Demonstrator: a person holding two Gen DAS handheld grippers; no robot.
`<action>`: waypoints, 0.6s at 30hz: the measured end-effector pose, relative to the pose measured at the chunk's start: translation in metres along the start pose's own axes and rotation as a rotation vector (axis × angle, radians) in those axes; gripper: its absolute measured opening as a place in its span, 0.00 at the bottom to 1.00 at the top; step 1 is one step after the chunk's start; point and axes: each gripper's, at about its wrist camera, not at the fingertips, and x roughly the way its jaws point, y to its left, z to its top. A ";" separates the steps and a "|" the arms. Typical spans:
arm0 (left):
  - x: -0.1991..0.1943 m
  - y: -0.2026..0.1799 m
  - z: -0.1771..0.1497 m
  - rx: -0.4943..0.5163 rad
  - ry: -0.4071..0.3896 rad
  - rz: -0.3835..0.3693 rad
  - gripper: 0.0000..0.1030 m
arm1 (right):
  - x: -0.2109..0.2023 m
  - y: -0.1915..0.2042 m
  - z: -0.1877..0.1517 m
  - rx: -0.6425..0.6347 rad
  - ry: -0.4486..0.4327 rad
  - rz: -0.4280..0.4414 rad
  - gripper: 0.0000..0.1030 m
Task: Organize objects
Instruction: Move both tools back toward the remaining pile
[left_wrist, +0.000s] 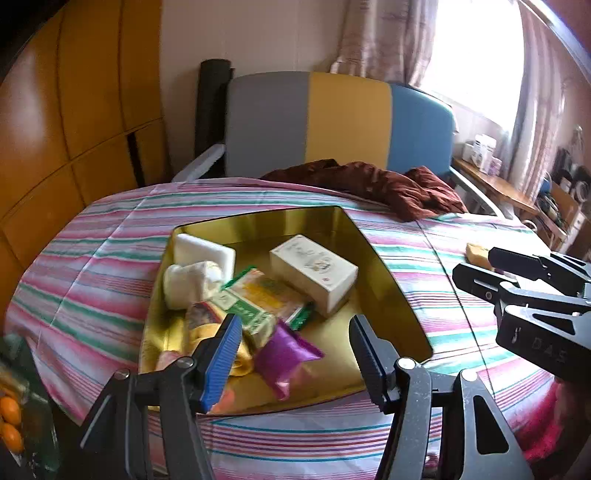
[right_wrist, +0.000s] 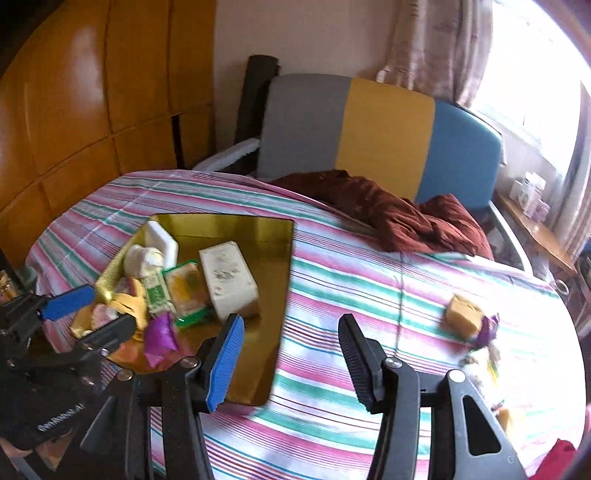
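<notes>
Holding boxes and packets, the gold tin (left_wrist: 384, 258) sits under the empty, parted left gripper (left_wrist: 291, 354); right gripper (right_wrist: 290, 365) likewise.

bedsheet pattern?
The bedsheet has pink, green and white stripes; clearest in the right wrist view.

**Background: bedroom clutter, off-task**

Striped bedsheet (left_wrist: 110, 236) spreads under and ahead of the gripper. Crumpled brown cloth (left_wrist: 388, 184) lies far ahead, slightly right, at the bed's far end. Grey-yellow-blue headboard (left_wrist: 343, 122) stands behind it. Wooden wardrobe (left_wrist: 74, 110) left. Curtain (right_wrist: 436, 44) and bright window upper right. Wooden side table (left_wrist: 495, 188) with small containers far right.
</notes>
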 end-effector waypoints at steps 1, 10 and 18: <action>0.001 -0.004 0.000 0.008 0.002 -0.007 0.60 | 0.000 -0.005 -0.002 0.007 0.005 -0.009 0.52; 0.008 -0.053 0.005 0.107 0.010 -0.093 0.63 | 0.003 -0.060 -0.027 0.088 0.061 -0.110 0.53; 0.015 -0.094 0.009 0.188 0.018 -0.166 0.63 | -0.001 -0.113 -0.049 0.169 0.125 -0.180 0.53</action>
